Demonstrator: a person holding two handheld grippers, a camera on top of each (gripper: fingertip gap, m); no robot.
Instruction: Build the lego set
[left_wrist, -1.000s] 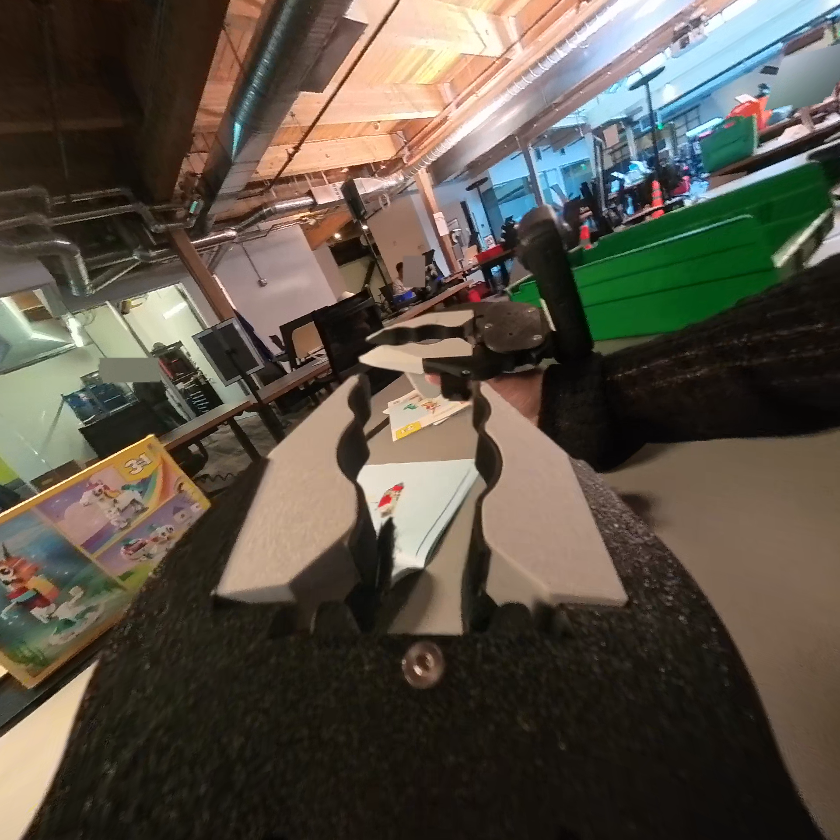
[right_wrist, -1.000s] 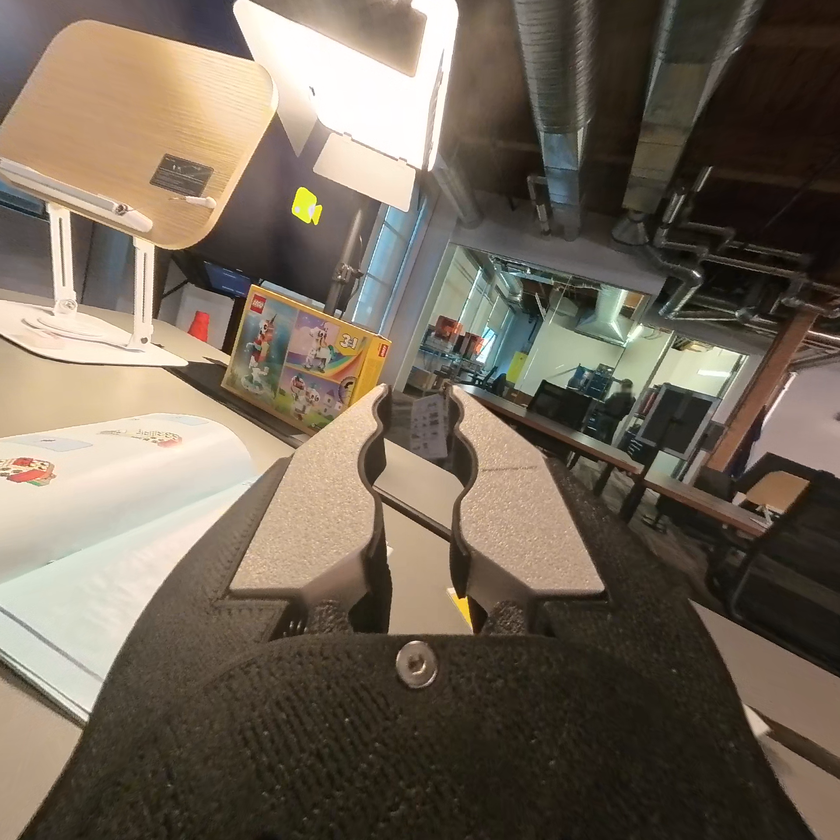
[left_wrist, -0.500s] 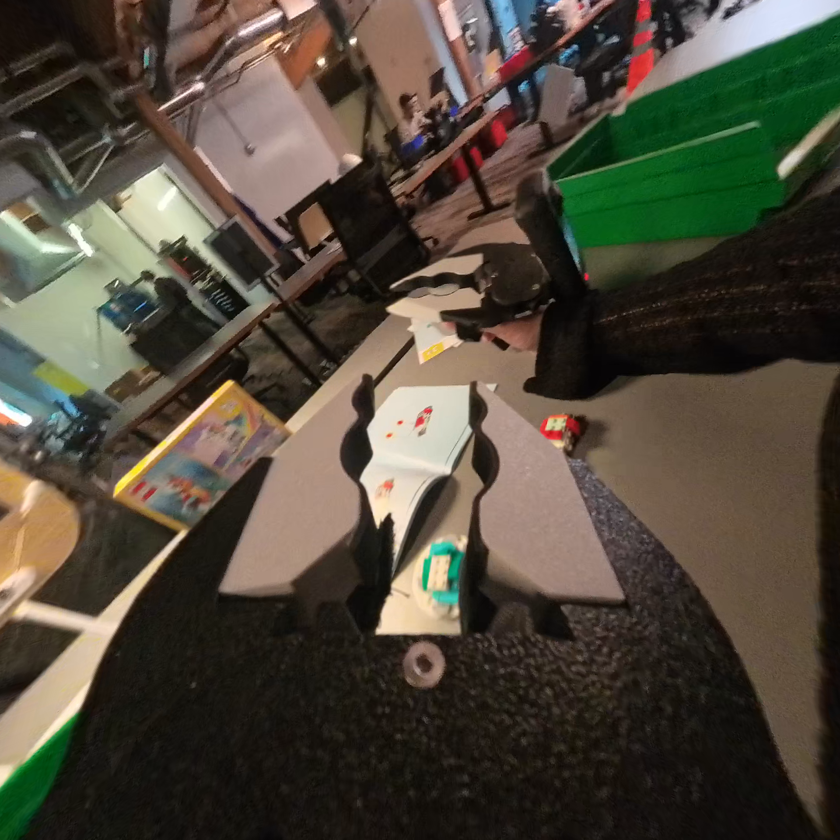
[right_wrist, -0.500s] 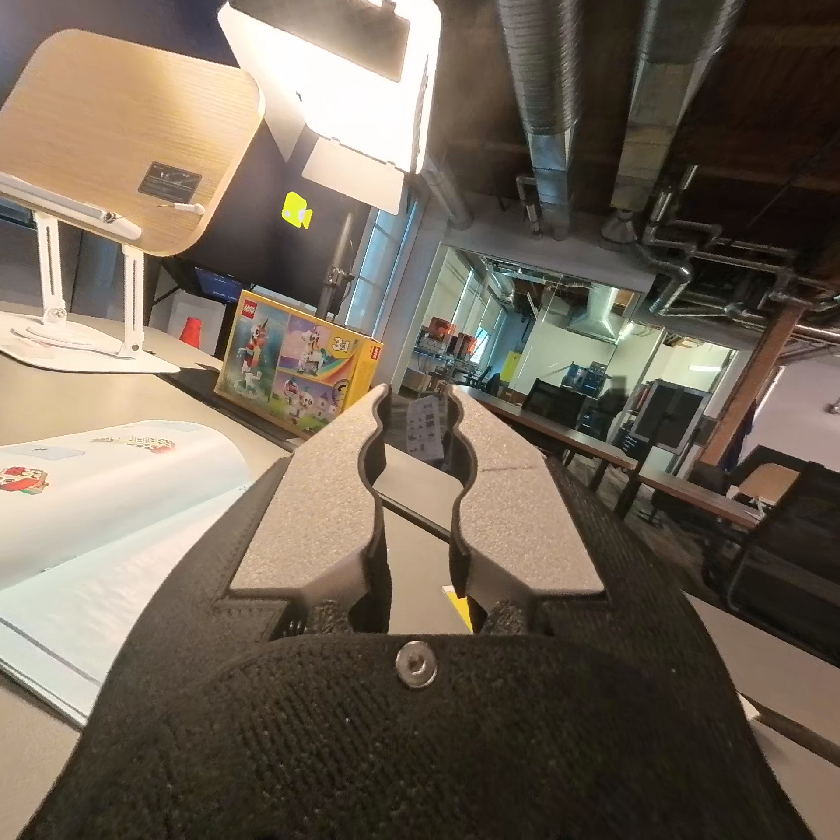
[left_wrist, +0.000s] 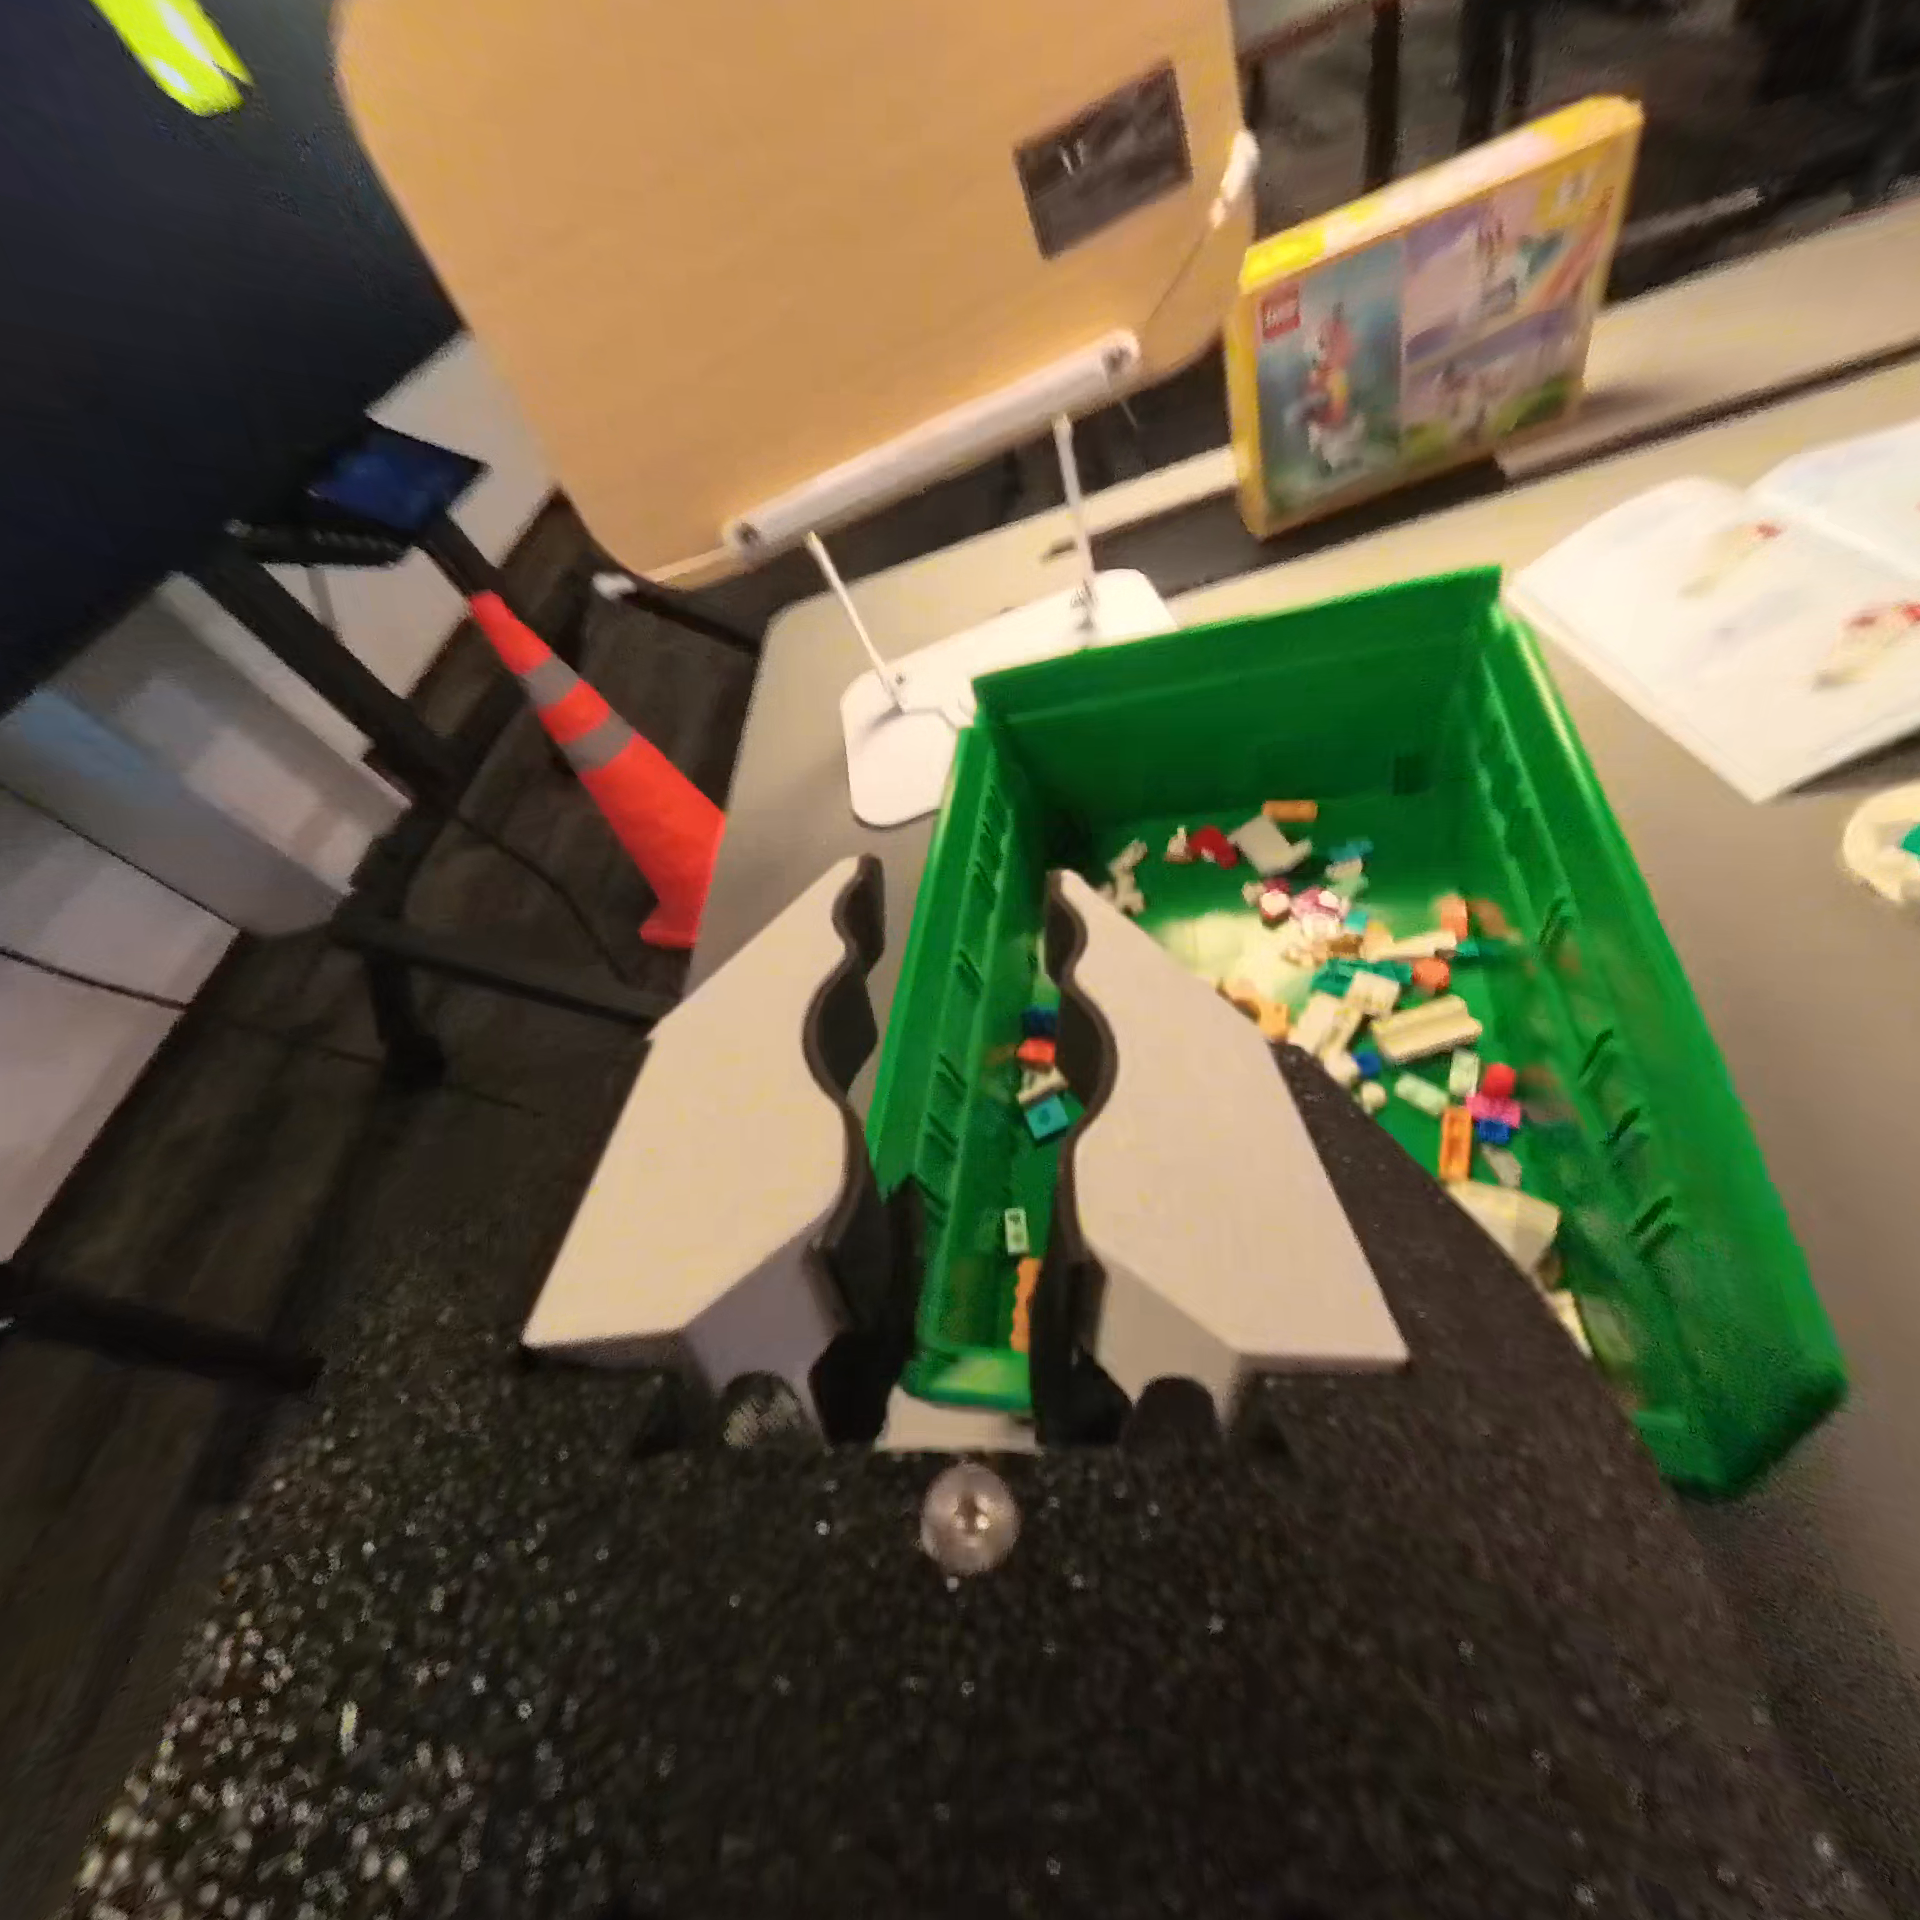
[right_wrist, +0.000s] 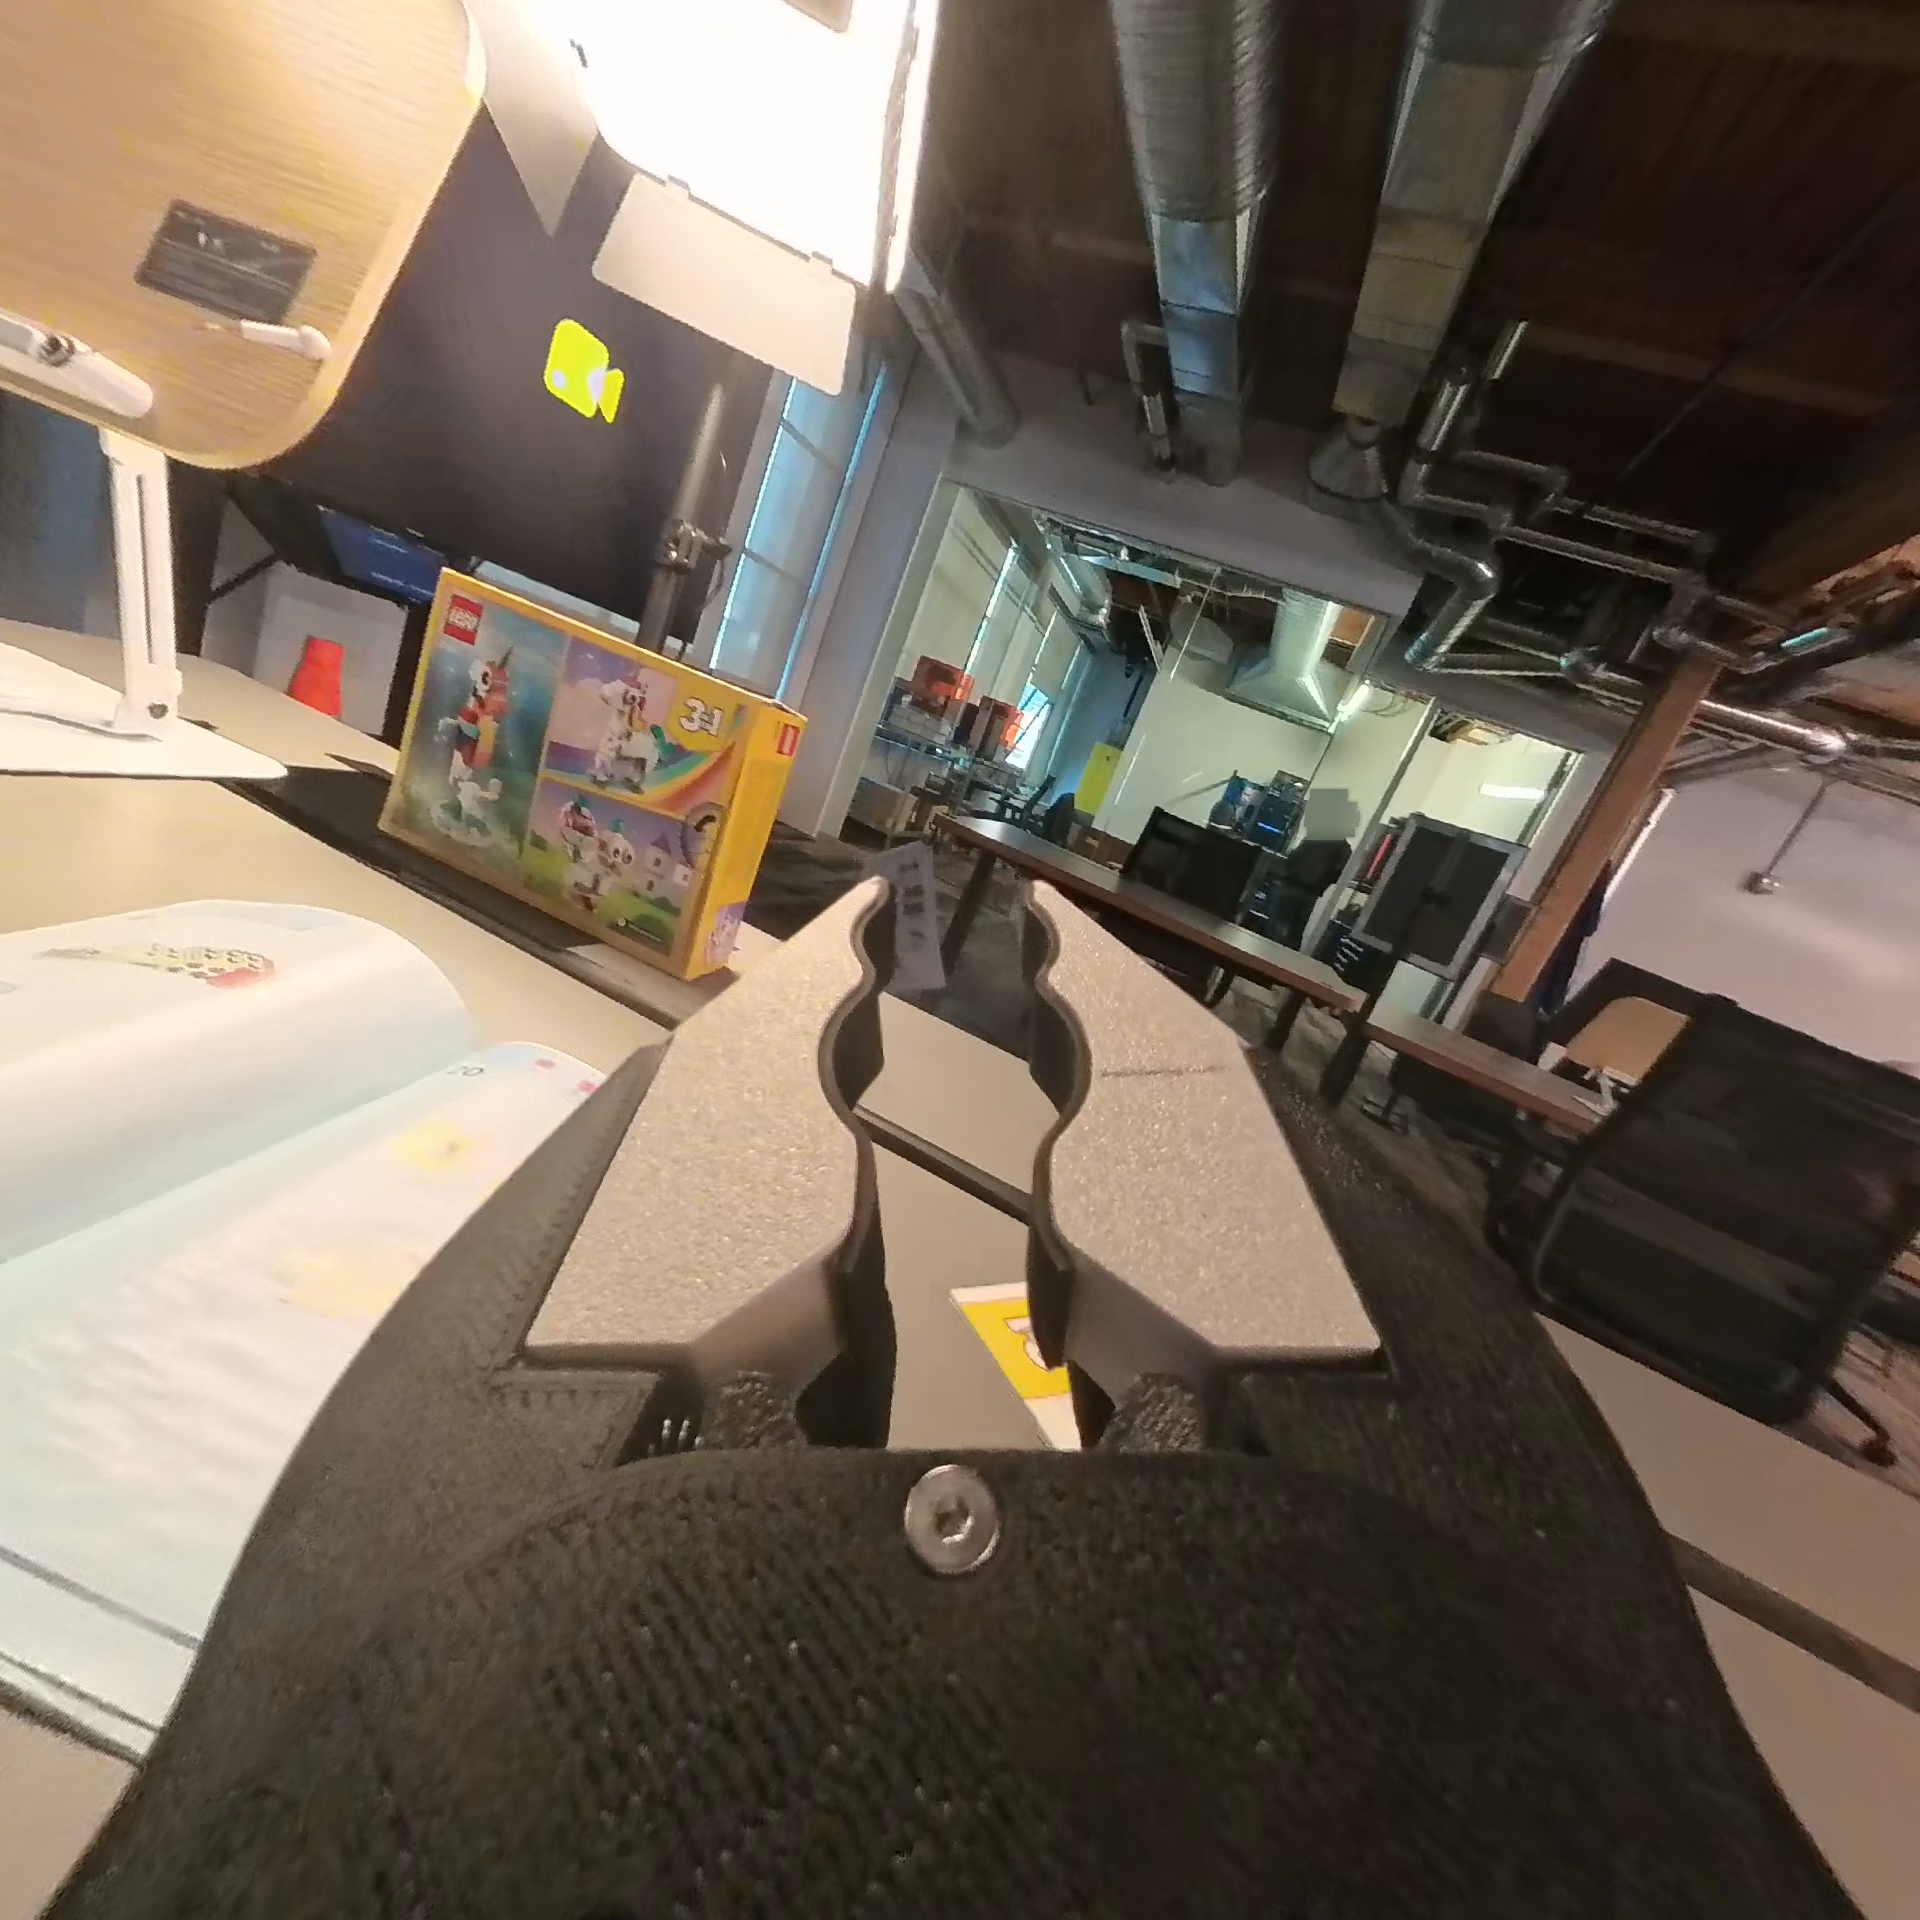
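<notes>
In the left wrist view, my left gripper (left_wrist: 961, 878) is open and empty. It hovers over the near left wall of a green bin (left_wrist: 1662, 1143) that holds several loose Lego pieces (left_wrist: 1351, 997). An open instruction booklet (left_wrist: 1766, 623) lies right of the bin. A small white round part-build (left_wrist: 1886, 852) sits at the right edge. The yellow Lego box (left_wrist: 1423, 312) stands behind. In the right wrist view, my right gripper (right_wrist: 958, 894) is open and empty, low over the table. The booklet (right_wrist: 208, 1091) is to its left and the Lego box (right_wrist: 592, 821) is ahead.
A wooden book stand (left_wrist: 831, 260) on a white base stands behind the bin and also shows in the right wrist view (right_wrist: 156, 260). An orange cone (left_wrist: 613, 769) is on the floor past the table's left edge. A yellow leaflet (right_wrist: 1013, 1340) lies under the right gripper. There is about 55 cm between the tips of the two grippers. The small white round part-build (left_wrist: 1886, 852) is closer to my right gripper, around 30 cm from its tips; the left tips are 35 cm off.
My left gripper has swung away from the booklet and the right hand, left and downward, and now looks into the green bin. The right gripper has shifted only slightly and stays open.
</notes>
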